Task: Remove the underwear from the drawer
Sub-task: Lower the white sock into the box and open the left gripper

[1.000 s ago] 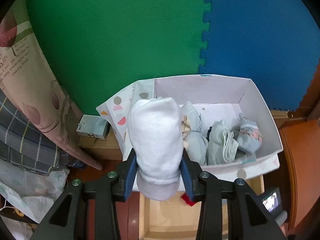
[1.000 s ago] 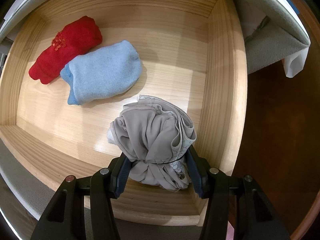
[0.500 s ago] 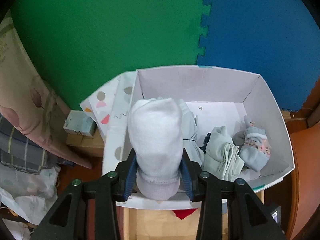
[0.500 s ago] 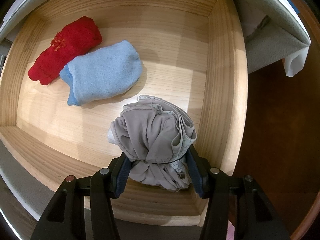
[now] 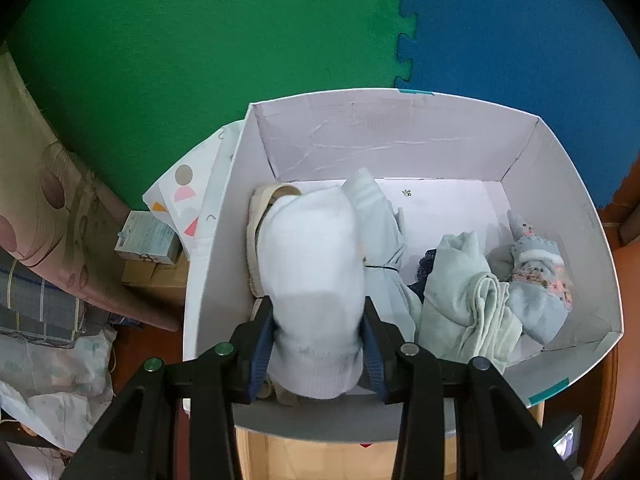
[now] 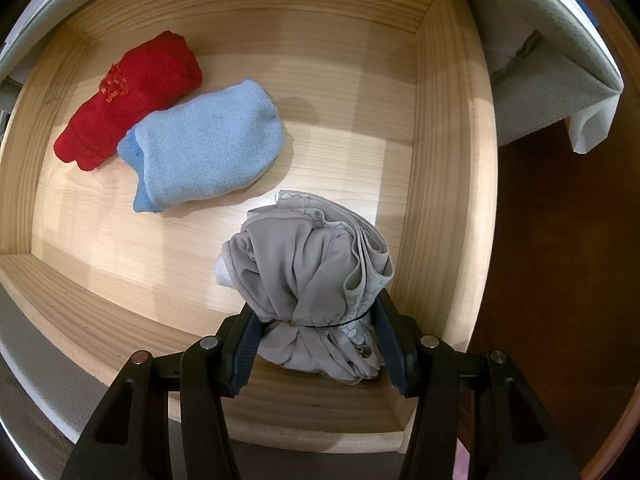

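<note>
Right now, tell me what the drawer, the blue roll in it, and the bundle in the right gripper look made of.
Drawer: pale unpainted wood, straight grain lines showing, probably pine.
Blue roll: fuzzy knit, likely terry or fleece sock fabric, matte nap.
Grey bundle pinched by the right gripper: thin, smooth stretch fabric with soft folds and stitched hems, probably synthetic; tied by a thin dark band.

Left wrist view looks steeply down and forward along its fingers, close above an open white cardboard box (image 5: 400,148) set before green and blue foam floor mats (image 5: 200,60). Right wrist view faces straight down, close into a pale wooden drawer (image 6: 444,168). Shared ground is slight: the box's underside edges the right view; a strip of drawer shows below the box.
</note>
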### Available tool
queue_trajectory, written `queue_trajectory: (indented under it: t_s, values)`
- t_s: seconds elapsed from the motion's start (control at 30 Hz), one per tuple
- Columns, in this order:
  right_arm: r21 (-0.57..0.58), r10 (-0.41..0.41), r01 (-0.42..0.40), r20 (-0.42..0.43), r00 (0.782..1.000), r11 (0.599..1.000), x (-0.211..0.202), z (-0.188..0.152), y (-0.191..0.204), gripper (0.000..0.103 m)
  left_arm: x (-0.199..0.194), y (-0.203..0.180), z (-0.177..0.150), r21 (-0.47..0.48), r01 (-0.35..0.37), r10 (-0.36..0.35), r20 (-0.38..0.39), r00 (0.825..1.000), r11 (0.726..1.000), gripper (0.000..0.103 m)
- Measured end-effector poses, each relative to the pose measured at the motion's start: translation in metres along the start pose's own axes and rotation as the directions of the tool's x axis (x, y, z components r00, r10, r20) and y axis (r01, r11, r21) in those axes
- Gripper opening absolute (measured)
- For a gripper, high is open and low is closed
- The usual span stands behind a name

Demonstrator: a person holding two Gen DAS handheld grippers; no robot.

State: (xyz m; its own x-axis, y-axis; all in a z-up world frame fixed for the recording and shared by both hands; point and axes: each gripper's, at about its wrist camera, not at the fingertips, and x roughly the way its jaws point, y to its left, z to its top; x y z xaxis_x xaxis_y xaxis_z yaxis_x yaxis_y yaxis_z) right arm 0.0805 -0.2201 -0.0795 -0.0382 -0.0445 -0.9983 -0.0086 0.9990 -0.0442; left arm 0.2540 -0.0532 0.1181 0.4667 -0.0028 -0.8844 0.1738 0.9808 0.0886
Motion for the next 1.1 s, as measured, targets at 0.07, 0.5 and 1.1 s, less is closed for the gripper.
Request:
queue_trajectory:
  t_s: [0.07, 0.5, 1.1]
  values:
    - [0.0, -0.001, 0.001, -0.001, 1.0, 1.0, 0.0, 0.0, 0.0, 0.05, 0.002, -0.002, 0.0, 0.002, -0.003, 0.003, -0.002, 1.0, 1.0, 0.041]
    - [-0.001, -0.001, 0.001, 0.0, 1.0, 1.0, 0.0, 0.001, 0.001, 0.05, 0.0, -0.003, 0.0, -0.002, -0.013, 0.013, -0.012, 1.0, 1.0, 0.046]
    - [-0.002, -0.006, 0.006, -0.004, 1.0, 1.0, -0.001, 0.005, 0.001, 0.051, -0.026, 0.006, -0.012, -0.009, 0.023, -0.023, 0.015, 1.0, 1.0, 0.047]
